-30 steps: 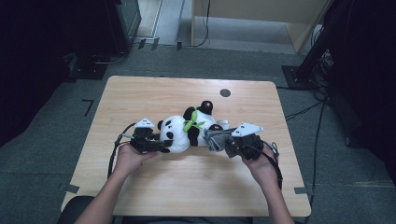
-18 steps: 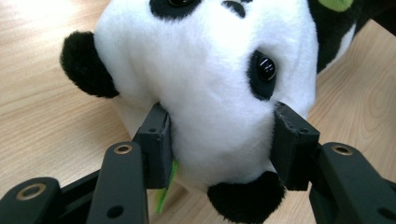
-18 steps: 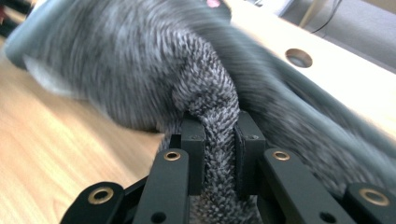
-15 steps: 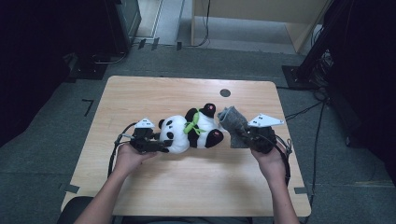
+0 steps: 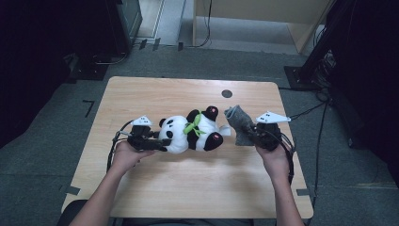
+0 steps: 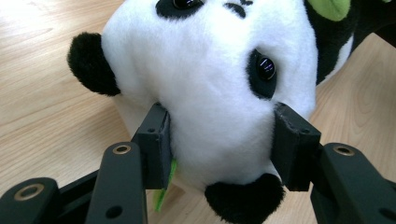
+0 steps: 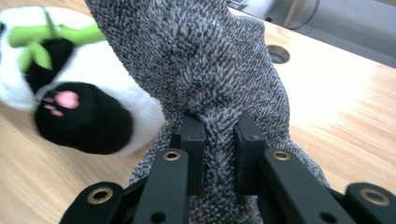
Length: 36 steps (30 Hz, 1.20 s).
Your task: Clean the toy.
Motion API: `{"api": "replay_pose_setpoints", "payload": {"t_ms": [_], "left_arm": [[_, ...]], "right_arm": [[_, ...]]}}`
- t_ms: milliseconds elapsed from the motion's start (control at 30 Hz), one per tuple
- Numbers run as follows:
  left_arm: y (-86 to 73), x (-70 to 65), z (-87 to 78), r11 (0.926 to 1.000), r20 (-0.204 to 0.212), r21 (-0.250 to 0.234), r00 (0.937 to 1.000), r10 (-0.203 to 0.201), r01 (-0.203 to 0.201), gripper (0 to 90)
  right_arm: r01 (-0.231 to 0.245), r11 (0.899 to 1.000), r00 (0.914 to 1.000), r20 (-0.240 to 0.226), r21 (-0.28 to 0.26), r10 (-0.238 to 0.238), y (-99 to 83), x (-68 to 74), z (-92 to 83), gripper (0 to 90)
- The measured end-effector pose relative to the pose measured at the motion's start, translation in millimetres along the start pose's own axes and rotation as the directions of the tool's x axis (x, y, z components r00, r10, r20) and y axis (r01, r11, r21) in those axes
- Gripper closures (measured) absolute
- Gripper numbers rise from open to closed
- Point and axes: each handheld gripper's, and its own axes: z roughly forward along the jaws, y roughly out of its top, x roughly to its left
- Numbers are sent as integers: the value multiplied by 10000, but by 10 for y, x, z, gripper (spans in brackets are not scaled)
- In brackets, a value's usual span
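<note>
On wood, we clamped the panda (image 5: 188, 134) head with our left gripper (image 5: 157, 145); right of it, our right gripper (image 5: 249, 136) pinched the grey sock (image 5: 240, 123), probably off its foot.

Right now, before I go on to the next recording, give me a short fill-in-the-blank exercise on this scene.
1. The left tongs clamp the plush panda by its ____.
2. The right tongs pinch a grey knitted ____.
3. The scarf round the panda's neck is ____.
4. The panda lies on a ____ table.

Missing words: head; sock; green; wooden
</note>
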Motion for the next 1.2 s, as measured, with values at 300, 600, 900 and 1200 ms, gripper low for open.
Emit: {"api": "replay_pose_setpoints", "payload": {"t_ms": [300,600,900,1200], "left_arm": [[-17,35,20,10000,-71,-75,10000,-36,36,448],[-22,54,31,9996,6,-161,9997,-231,231,436],[-28,58,39,9995,23,-195,9996,-267,268,422],[-33,54,44,9997,-14,-137,9998,-195,195,401]], "right_arm": [[-660,9975,9972,355,267,651,-138,-221,139,784],[-1613,9852,9848,754,581,1567,-316,-551,345,782],[-2059,9739,9731,1255,953,1934,-452,-743,579,774],[-2333,9626,9652,1532,1375,2121,-587,-847,761,758]]}}
